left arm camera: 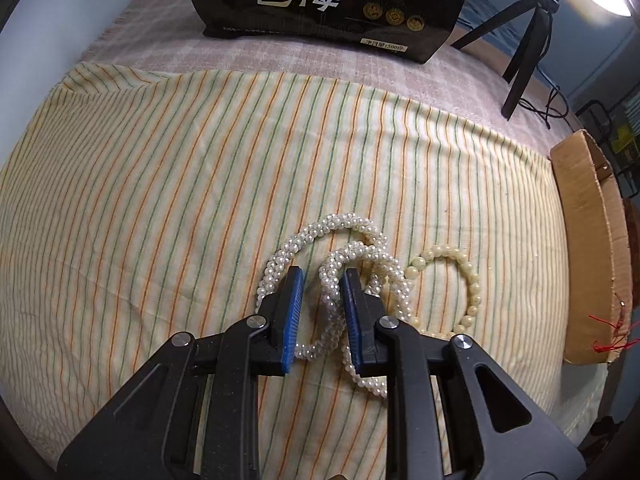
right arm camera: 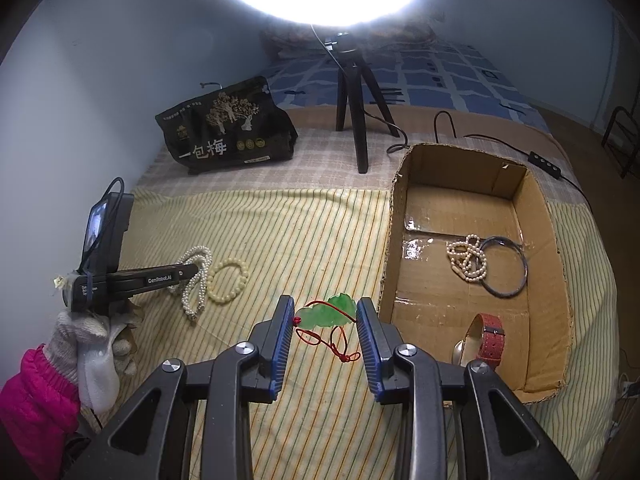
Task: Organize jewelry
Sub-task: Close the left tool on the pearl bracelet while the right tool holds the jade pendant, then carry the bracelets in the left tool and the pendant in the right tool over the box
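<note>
Left tool [left arm camera: 322, 280] open, jaws straddling a strand of the white pearl necklace [left arm camera: 340, 264] on the striped cloth [left arm camera: 160, 180]. Right tool [right arm camera: 325, 306] open, jaws either side of the green jade pendant [right arm camera: 326, 312], just beside the cardboard box [right arm camera: 556, 248]

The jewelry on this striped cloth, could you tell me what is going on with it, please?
A person with a gripper in each hand is sorting jewelry into a cardboard box. The left gripper is open around strands of the pearl necklace, beside a cream bead bracelet. The right gripper is open on either side of a green pendant on a red cord, not yet gripping it. In the box already lie a small pearl strand, a dark bangle and a red-strapped watch.
</note>
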Demonstrator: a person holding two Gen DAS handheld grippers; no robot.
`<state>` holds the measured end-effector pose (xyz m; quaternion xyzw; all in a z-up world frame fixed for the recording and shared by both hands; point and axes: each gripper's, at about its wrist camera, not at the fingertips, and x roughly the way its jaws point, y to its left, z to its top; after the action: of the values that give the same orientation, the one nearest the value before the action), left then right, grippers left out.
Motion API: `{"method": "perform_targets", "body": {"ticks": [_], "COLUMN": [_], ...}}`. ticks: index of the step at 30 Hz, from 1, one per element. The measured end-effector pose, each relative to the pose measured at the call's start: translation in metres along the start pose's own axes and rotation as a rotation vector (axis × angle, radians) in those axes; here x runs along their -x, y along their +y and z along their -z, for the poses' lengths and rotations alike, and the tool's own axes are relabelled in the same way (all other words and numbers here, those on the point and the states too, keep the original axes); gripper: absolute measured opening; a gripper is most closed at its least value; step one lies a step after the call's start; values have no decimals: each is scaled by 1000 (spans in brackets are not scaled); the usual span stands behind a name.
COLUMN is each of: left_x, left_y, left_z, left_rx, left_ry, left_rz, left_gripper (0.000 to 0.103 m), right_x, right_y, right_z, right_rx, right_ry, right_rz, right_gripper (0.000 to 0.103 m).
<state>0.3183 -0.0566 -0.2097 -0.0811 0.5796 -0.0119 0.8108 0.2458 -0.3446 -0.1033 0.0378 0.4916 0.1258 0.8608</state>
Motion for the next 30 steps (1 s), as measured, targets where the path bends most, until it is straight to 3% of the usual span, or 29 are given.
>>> {"method": "perform_targets", "body": {"ticks": [5, 10, 14, 20, 26, 30], "left_x": [-3, -1, 16, 75, 132, 164], "left_y": [-5, -8, 6, 8, -4, -23], "left_z": [2, 3, 3, 4, 1, -3], "left_rx": [-51, -62, 24, 71, 74, 36], "left_ry": [-28, -47, -43, -110, -183, -220], "left_rz": [-34, -35, 49, 216, 349, 396], "left_gripper": [19, 6, 6, 5, 5, 5], "right_x": [0, 2, 6, 19, 31, 37], "right_y": [3, 3, 1, -2, -6, -13], "right_z": [1, 1, 1, 2, 6, 7], "right_rx": [8, 12, 5, -6, -8, -14], "right_ry": [2, -6, -17, -45, -64, -72], "right_rz": [1, 10, 18, 24, 33, 41], "right_gripper": [32, 32, 32, 32, 32, 32]}}
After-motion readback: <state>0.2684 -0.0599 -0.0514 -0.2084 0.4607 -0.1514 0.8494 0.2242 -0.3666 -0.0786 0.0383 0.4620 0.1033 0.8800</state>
